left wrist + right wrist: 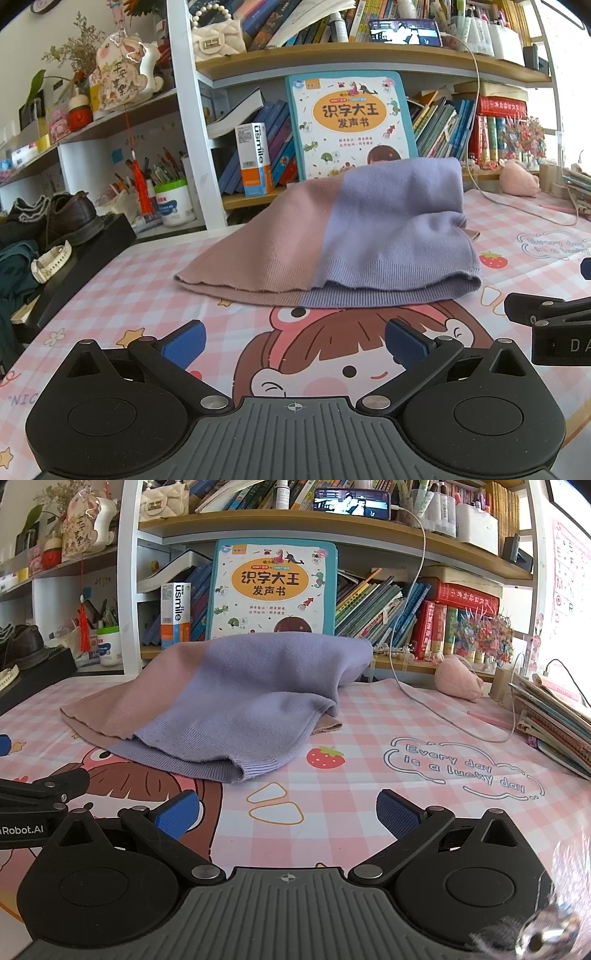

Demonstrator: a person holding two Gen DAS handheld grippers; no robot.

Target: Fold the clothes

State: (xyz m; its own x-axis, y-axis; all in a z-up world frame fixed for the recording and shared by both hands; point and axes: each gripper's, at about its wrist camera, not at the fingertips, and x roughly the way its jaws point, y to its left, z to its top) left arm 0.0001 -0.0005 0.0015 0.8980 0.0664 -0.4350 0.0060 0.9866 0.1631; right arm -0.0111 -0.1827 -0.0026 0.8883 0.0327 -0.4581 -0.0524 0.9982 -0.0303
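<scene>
both grippers' jaws apart, bare mat (351,775) between them and the sweater (332,236) hem

A knit sweater (343,236), half dusty pink and half lavender, lies folded over in a loose, humped pile on the tabletop (147,288). Its ribbed hem faces 6 o'clock, pink toward 9 o'clock, lavender toward 3 o'clock, the upper layer rumpled, not flat.
</scene>
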